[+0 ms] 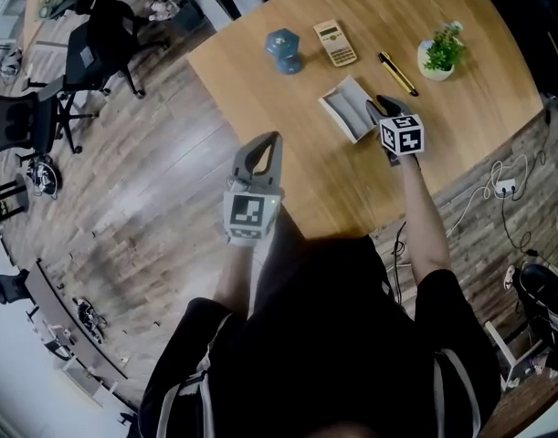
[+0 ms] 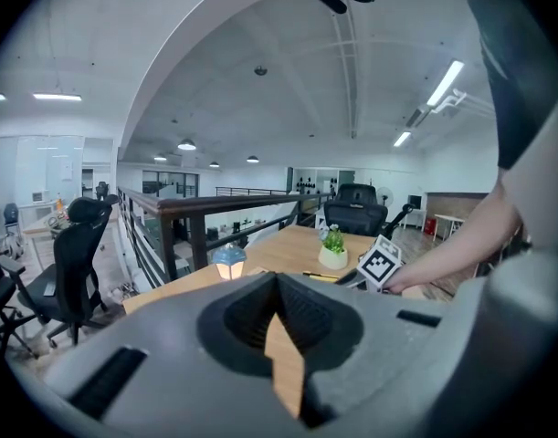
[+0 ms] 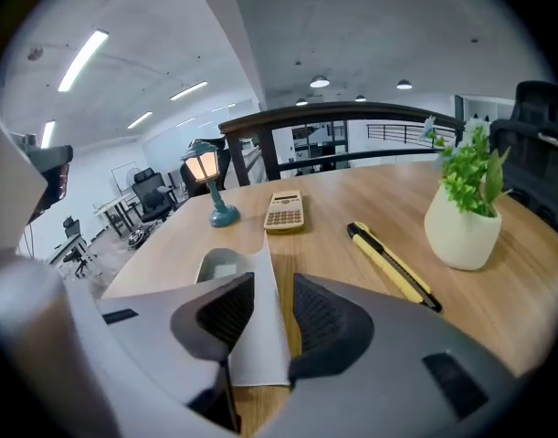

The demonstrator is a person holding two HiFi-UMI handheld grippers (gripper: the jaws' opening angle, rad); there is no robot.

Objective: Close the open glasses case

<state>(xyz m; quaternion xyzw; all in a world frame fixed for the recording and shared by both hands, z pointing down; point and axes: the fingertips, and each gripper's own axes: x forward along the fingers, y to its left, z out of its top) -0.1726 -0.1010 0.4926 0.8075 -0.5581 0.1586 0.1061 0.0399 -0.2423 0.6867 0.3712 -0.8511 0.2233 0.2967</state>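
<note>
Case: The open glasses case (image 1: 350, 109) sits on the table (image 1: 324, 181), at about 1 o'clock in my head view. Its lid (image 3: 260, 327) stands up, and I think that is why it needs a push.
Right tool: My right gripper (image 1: 385, 108) is at 4 o'clock from the case. Its jaws are wide, with the lid between them but not squeezed. I think it sits there to tip the lid shut.
Left tool: My left gripper (image 1: 268, 140) is at 8 o'clock from the case, well apart, at the table edge. Its jaws are closed together on nothing. I guess it is just waiting.
Other things: A lamp (image 1: 283, 51) is at 10 o'clock from the case and a calculator (image 1: 335, 42) at 12 o'clock. Both are out of the lid's way.
</note>
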